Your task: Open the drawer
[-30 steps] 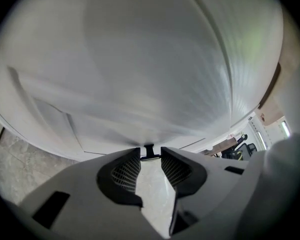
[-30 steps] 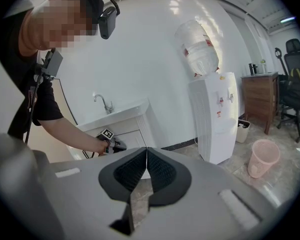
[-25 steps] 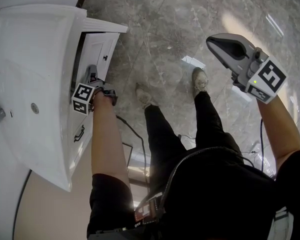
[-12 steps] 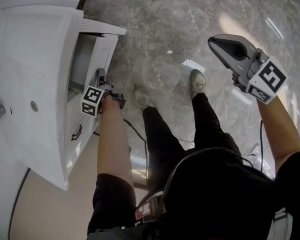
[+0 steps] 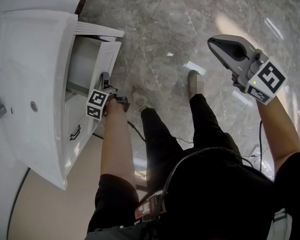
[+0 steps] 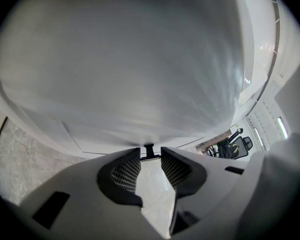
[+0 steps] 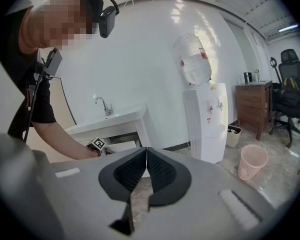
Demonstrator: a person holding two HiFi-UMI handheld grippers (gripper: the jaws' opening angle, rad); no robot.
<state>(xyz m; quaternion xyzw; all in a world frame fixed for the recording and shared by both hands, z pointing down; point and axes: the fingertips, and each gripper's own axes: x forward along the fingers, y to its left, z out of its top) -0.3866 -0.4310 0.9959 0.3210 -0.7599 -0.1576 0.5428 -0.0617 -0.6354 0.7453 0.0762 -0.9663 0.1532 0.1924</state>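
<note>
Pull direction decides it: the drawer [image 5: 110,56] stands partly out of the white vanity [image 5: 30,54], front parallel to the vanity's face, and our left gripper [image 5: 104,80] pinches its small dark knob [image 6: 149,150], so we judge a straight draw away from the vanity. Our right gripper [image 7: 146,150], tips pressed together and empty, hangs well clear of the vanity over marble floor [image 5: 165,24].
</note>
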